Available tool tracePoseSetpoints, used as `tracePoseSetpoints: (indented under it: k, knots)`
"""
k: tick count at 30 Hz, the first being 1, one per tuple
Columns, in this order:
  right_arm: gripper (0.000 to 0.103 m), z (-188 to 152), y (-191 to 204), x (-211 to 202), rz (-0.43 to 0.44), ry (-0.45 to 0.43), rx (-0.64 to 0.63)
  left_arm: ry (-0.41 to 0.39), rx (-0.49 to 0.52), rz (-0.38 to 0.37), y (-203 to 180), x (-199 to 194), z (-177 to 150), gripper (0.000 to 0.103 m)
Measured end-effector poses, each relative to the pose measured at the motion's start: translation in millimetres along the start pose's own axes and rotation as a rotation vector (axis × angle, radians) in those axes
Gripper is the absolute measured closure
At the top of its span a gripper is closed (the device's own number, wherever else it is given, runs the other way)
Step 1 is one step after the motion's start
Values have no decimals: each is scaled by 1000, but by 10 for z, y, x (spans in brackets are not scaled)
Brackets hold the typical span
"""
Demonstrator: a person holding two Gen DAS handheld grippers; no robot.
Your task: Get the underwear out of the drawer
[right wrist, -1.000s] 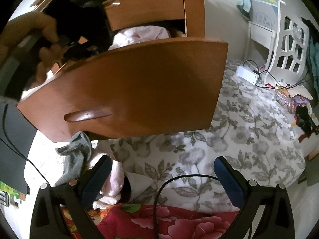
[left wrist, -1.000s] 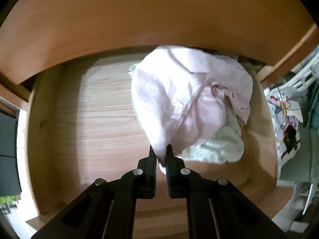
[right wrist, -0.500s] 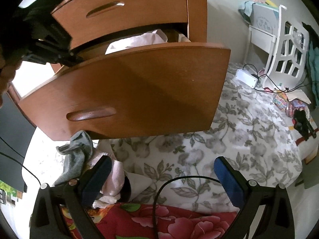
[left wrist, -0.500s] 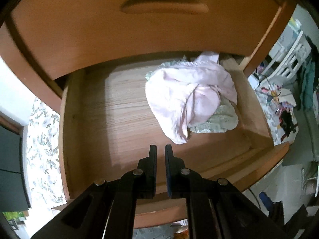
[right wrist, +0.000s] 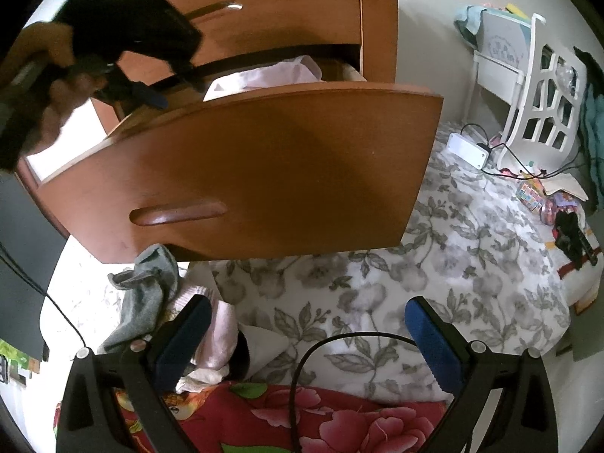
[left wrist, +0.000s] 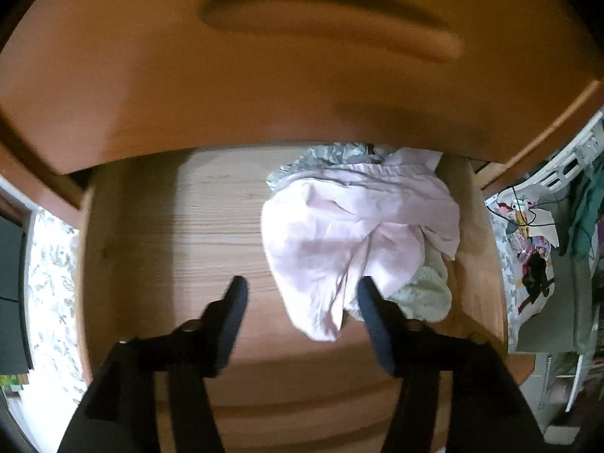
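A crumpled pale pink garment (left wrist: 347, 241) lies in the right half of the open wooden drawer (left wrist: 181, 226), on top of a whitish lacy piece (left wrist: 426, 290) and a grey-patterned one (left wrist: 321, 154). My left gripper (left wrist: 302, 290) hangs open just above the drawer, its right finger (left wrist: 372, 309) over the pink cloth's near edge and nothing held. From the right wrist view the pink cloth (right wrist: 264, 75) peeks over the curved drawer front (right wrist: 241, 173), with the left gripper (right wrist: 147, 94) and a hand above it. My right gripper (right wrist: 307, 324) stands open and empty over a floral bedsheet.
A closed drawer front with a recessed handle (left wrist: 332, 19) overhangs the open drawer. Below the drawer lie a grey garment (right wrist: 147, 294) and pink cloths (right wrist: 215, 336) on the floral sheet (right wrist: 453, 264). A white chair (right wrist: 543, 90), power strip (right wrist: 468, 147) and cables stand at right.
My left gripper let go of the pink garment's corner, drew back, then came closer again and opened wide. The pink garment dropped back into the drawer. The right gripper held still.
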State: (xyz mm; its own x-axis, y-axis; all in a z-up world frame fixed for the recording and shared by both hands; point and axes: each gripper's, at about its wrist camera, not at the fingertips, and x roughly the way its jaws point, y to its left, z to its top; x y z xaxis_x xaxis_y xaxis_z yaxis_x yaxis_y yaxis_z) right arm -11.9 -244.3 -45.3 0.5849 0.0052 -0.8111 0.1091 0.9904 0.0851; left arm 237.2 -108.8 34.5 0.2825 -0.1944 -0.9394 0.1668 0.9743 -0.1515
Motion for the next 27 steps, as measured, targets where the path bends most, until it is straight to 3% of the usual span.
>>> tracePoseSetpoints:
  k: [11, 19, 20, 24, 27]
  knots:
    - [0, 4, -25, 53, 26, 14, 4, 123, 25, 67, -195, 508, 190, 33]
    - [0, 9, -58, 98, 36, 22, 14, 121, 109, 147, -397, 566, 304, 35]
    - [0, 8, -51, 95, 37, 22, 14, 127, 104, 144, -396, 584, 307, 39]
    - [0, 10, -53, 102, 35, 22, 16, 135, 88, 127, -412, 608, 334, 74]
    - [0, 9, -55, 113, 34, 23, 19, 120, 77, 108, -375, 554, 338, 87]
